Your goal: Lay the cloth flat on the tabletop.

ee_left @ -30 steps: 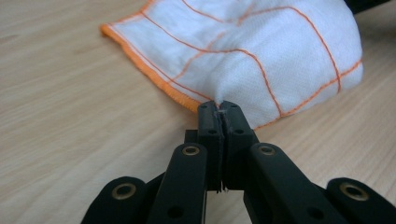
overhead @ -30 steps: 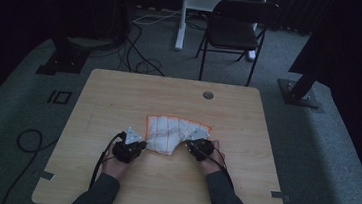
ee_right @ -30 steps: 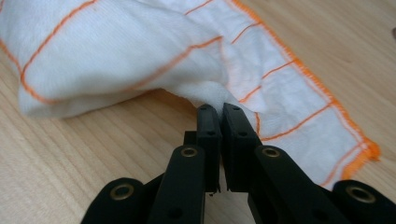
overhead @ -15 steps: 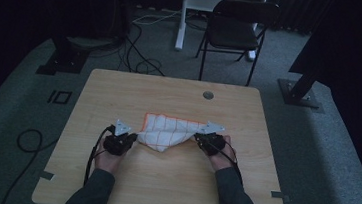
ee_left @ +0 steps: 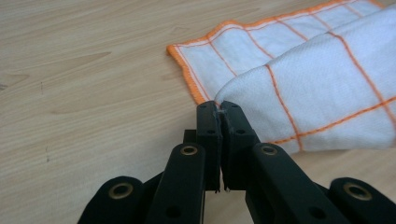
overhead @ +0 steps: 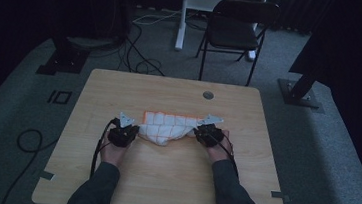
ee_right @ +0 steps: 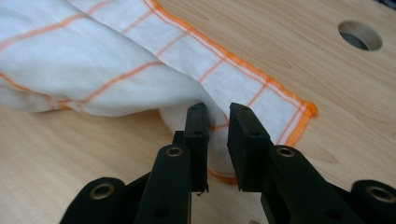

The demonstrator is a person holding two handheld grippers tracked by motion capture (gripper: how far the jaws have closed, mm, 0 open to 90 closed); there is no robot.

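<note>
Containers: no vessel on the table; the bare wood carries one cloth and a round cable hole beyond it.
Left gripper: jaws pressed together in the left gripper view, a pinch of white fabric caught between the tips.
Cloth relative to left gripper: the white, orange-checked cloth starts at the jaw tips and spreads ahead and to the right; a raised fold rises from the pinch point, and a flat layer with an orange hem lies beyond it on the wood.
Right gripper: jaws stand a narrow gap apart in the right gripper view; fabric lies in and behind the gap, and I cannot tell whether the pads grip it.
Cloth relative to right gripper: the cloth bulges ahead and to the left of the tips; its hemmed corner lies flat just right of them; the cable hole sits farther off, upper right.
High view: the cloth spans the gap between both grippers, each at one end, hands behind them.
Change from the earlier frames: one second back the grippers sat closer together at the cloth's near edge; they now stand wider apart and slightly farther from the person, and the cloth is drawn out longer between them.
</note>
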